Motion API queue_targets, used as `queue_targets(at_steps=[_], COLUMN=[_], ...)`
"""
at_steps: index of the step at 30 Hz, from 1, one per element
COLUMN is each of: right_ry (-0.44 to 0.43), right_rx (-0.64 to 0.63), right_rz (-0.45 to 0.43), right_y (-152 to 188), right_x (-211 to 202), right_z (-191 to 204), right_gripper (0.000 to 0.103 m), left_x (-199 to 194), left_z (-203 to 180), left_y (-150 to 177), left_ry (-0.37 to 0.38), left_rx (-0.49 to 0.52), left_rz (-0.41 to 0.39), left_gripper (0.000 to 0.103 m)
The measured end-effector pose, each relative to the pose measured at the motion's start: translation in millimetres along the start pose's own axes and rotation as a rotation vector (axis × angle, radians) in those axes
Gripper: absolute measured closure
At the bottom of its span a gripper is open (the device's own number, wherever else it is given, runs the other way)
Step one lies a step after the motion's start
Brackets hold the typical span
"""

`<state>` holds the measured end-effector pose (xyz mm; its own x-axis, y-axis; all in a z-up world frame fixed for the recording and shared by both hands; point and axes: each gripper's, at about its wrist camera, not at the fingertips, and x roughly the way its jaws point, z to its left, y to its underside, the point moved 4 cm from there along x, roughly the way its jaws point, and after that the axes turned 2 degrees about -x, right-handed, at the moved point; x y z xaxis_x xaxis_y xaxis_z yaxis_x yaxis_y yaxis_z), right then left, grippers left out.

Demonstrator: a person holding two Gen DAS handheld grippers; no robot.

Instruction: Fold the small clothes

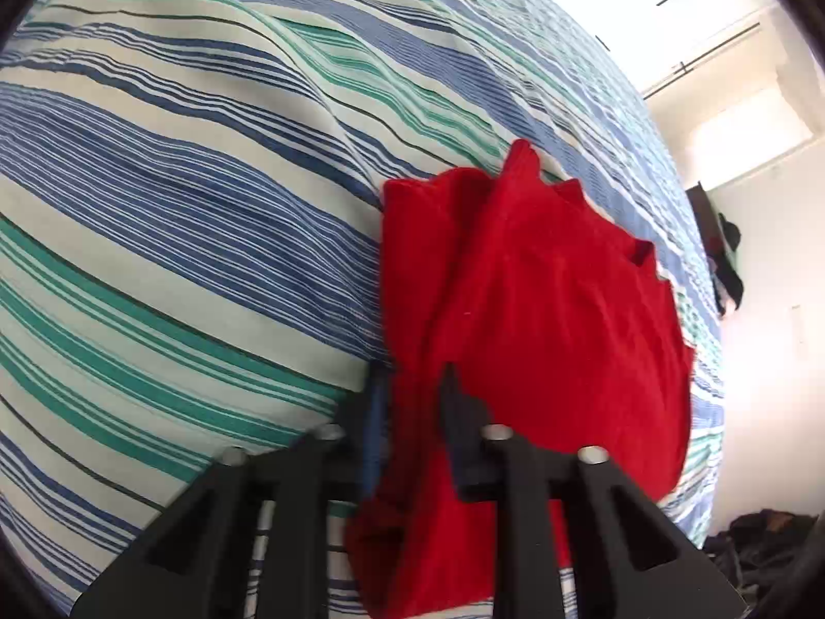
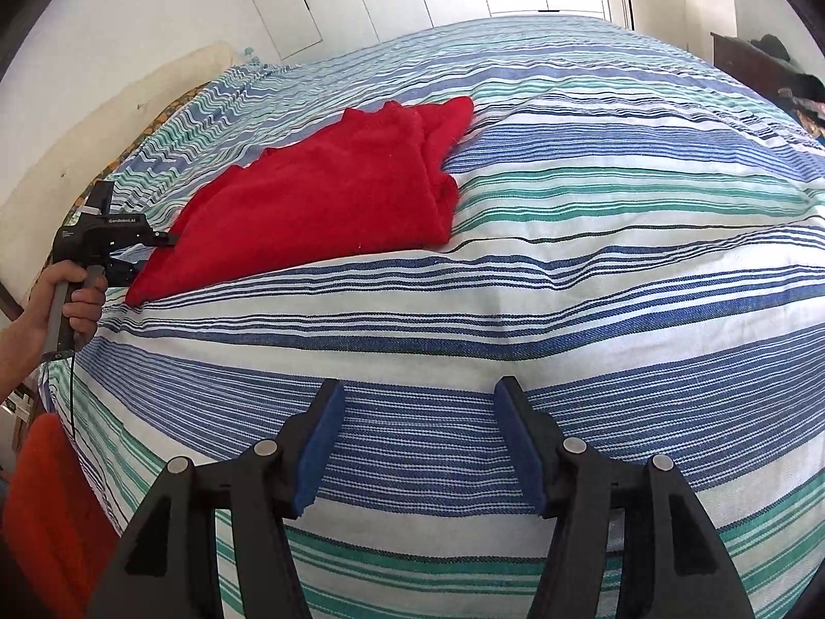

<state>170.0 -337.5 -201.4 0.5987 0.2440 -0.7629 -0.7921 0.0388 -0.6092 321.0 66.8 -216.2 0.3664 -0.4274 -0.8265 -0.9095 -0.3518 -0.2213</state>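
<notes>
The red garment (image 2: 330, 196) lay part-folded on the bed (image 2: 567, 268), whose cover was striped in blue, green and white. In the right wrist view it sat toward ten o'clock, its near corner pointing at the left gripper (image 2: 154, 253) and a narrower flap reaching out toward twelve o'clock.

The left gripper's fingers (image 1: 456, 407) were drawn close together with an edge of the garment (image 1: 541, 309) pinched between them; in its own view the cloth rose from the fingers toward one o'clock, bunched into soft ridges. The person's left hand (image 2: 72, 294) gripped the handle at nine o'clock in the right wrist view.

The right gripper (image 2: 417, 443) hovered over bare striped cover, well apart from the garment, its blue-padded fingers (image 2: 319, 443) spread wide with nothing between them.

At the far right edge stood a dark piece of furniture (image 2: 747, 62) with clothes heaped on it.
</notes>
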Motion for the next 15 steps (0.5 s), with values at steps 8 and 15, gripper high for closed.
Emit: queue_targets(at_steps=[8, 15], right_ry=[-0.022, -0.063], right_rx=[0.015, 0.061], right_rz=[-0.006, -0.014], right_y=[-0.8, -1.4], right_x=[0.6, -1.6], right_z=[-3.1, -9.5], right_gripper=[0.042, 0.042], left_x=[-48.7, -9.3], left_z=[-101.3, -247.8], left_y=[-3.7, 23.6], left_ry=[0.040, 0.102], left_rx=[0.095, 0.273], left_rz=[-0.029, 0.045], left_gripper=[0.098, 0.098])
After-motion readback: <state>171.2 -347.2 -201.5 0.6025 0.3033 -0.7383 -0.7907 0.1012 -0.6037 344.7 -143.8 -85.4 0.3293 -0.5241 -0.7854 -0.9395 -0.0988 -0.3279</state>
